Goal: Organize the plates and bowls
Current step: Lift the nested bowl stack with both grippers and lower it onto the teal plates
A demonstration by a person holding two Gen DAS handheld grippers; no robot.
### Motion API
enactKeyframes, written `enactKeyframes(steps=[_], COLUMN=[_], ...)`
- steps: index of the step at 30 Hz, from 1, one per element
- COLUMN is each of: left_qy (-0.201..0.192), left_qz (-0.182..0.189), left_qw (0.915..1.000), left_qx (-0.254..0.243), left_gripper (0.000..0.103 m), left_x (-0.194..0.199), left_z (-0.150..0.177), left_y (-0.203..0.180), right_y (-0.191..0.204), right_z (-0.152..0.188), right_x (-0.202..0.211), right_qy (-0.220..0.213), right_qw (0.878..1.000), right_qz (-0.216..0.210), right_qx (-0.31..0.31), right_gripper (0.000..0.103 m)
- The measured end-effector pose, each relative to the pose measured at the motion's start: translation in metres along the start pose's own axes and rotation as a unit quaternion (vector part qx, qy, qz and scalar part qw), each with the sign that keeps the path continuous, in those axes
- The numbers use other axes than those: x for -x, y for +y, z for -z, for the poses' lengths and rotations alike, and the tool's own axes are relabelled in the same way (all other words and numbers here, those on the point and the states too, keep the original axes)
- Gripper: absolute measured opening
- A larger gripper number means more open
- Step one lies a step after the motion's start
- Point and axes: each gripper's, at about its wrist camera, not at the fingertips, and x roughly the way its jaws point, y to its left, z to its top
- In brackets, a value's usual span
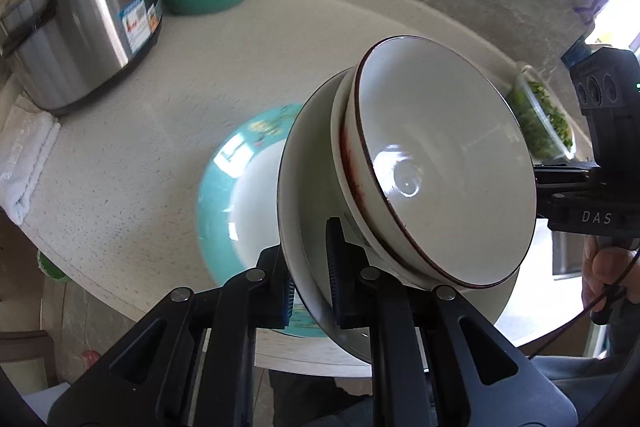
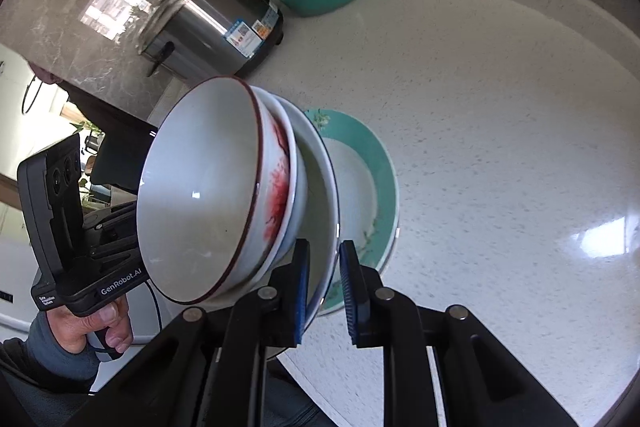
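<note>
White glazed plate [image 1: 304, 195] carrying two nested brown-rimmed ceramic bowls [image 1: 444, 163] is pinched at opposite rims by left gripper [image 1: 312, 267] and right gripper [image 2: 324, 287], hovering over the teal-rimmed plate [image 2: 380, 163]. Stacking nearly done; set-down remains.

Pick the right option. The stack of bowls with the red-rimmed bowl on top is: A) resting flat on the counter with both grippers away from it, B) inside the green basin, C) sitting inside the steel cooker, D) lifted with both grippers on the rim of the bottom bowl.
D: the left gripper and the right gripper each straddle the rim of the bottom bowl, which carries the red-rimmed bowl tilted above the teal plate.
</note>
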Motion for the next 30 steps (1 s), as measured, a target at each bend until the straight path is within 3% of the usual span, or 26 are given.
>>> enactKeyframes(steps=[10, 30], left_qy=[0.035, 0.039], left_qz=[0.015, 0.022], left_qw=[0.9989, 0.9972], left_qx=[-0.025, -0.06], left_gripper=[0.011, 0.012], left_x=[-0.044, -0.073], left_z=[0.009, -0.001], left_y=[0.045, 0.059], right_y=[-0.001, -0.005], right_z=[-0.005, 0.0], right_x=[-0.044, -0.061], right_qy=[0.014, 0.002], right_qw=[0.999, 0.997], right_qz=[0.03, 0.046], right_qx=[-0.034, -0.06], right_gripper=[0.019, 0.019])
